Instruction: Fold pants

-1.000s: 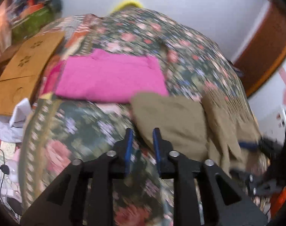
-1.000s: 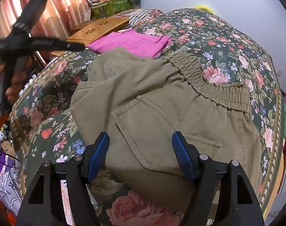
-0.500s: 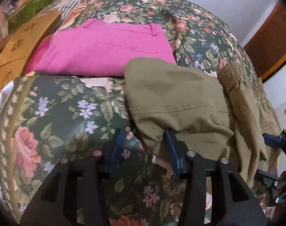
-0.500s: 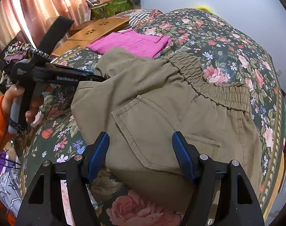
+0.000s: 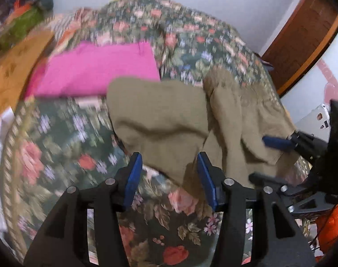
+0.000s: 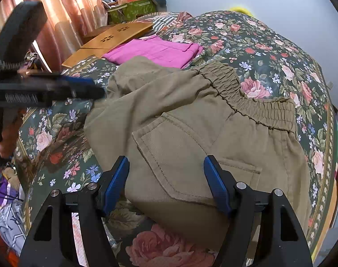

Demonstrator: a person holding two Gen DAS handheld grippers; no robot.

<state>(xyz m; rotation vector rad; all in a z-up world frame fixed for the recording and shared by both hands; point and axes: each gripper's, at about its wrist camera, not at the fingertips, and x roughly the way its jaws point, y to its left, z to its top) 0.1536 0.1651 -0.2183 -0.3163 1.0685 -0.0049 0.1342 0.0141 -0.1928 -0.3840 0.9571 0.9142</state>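
**Taking both near edges before the fold**

The olive pants (image 6: 191, 120) lie partly folded on the floral bed (image 6: 269, 44), just beside folded pink pants (image 6: 155, 51). I judge a matched grab works best: my right gripper (image 6: 166, 180) and left gripper (image 5: 167, 173) spread their fingers around the near hem, pinching nothing.

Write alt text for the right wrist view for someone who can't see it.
Olive pants lie partly folded on a floral bedspread, back pocket up, with the open right gripper hovering at their near edge. The left gripper reaches in from the left.
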